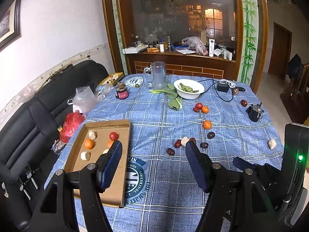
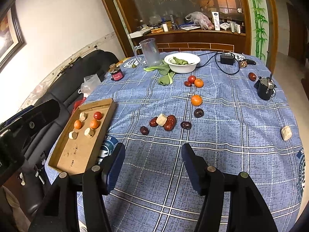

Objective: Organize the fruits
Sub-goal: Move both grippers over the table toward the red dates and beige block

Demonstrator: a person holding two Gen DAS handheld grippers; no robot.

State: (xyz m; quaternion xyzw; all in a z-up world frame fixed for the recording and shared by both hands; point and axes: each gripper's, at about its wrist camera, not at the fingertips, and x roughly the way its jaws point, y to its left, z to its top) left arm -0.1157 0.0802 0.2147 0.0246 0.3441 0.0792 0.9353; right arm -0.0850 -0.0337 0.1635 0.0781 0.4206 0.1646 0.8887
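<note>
While both the left gripper (image 1: pixel 153 148) and right gripper (image 2: pixel 153 151) are held released and empty above the counter (image 2: pixel 212 154), 1 round orange (image 2: pixel 196 100), lying loose outside the cardboard tray (image 2: pixel 63 160), could be nudged and rolled away.

Home dining/living room. Table with blue plaid cloth (image 2: pixel 212 154) carries household clutter: white ceramic bowl of leafy greens (image 2: pixel 182 62), clear plastic measuring jug (image 2: pixel 149 52), small red-labelled jar (image 2: pixel 116 74), black power adapter with cable (image 2: pixel 227 59). Black leather sofa (image 1: pixel 38 116) just beside the table at left. Dark-framed picture (image 1: pixel 9 21) on the white wall with floral border. Behind, brown wooden cabinet with glass pane (image 1: pixel 181 19), its ledge piled with plastic bags, boxes, bottles. Painted green bamboo panel (image 1: pixel 249 31) and wooden door (image 1: pixel 280 50) at right.
</note>
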